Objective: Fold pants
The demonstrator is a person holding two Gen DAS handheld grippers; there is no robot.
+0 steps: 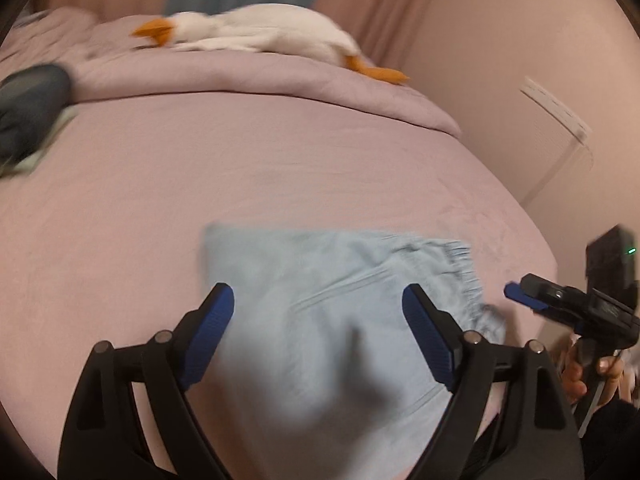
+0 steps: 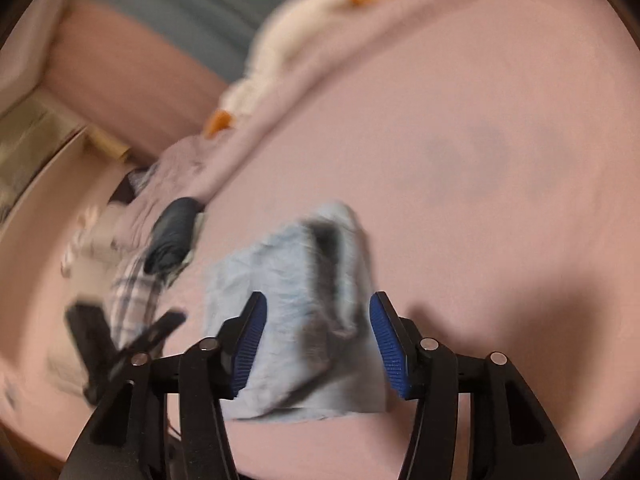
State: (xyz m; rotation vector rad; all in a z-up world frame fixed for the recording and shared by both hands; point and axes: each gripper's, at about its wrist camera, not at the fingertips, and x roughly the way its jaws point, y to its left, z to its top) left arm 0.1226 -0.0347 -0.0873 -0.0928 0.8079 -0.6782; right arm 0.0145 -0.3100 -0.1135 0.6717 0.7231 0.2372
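On the pink bed [image 1: 160, 184] lie the folded light-blue pants [image 1: 320, 320]. Above them the left gripper [image 1: 318, 304] and right gripper [image 2: 318, 312] both gape, holding nothing. Only the left view shows the pants' elastic waistband; only the right shows plaid cloth [image 2: 132, 300] beside them.

The pants [image 1: 320, 320] are pale blue, folded into a compact, roughly rectangular bundle lying flat on the pink bed sheet [image 1: 160, 200]. They lie just ahead of and beneath the left gripper [image 1: 318, 300], between its spread fingers, gathered elastic waistband toward the right gripper [image 2: 318, 312], untouched by either.
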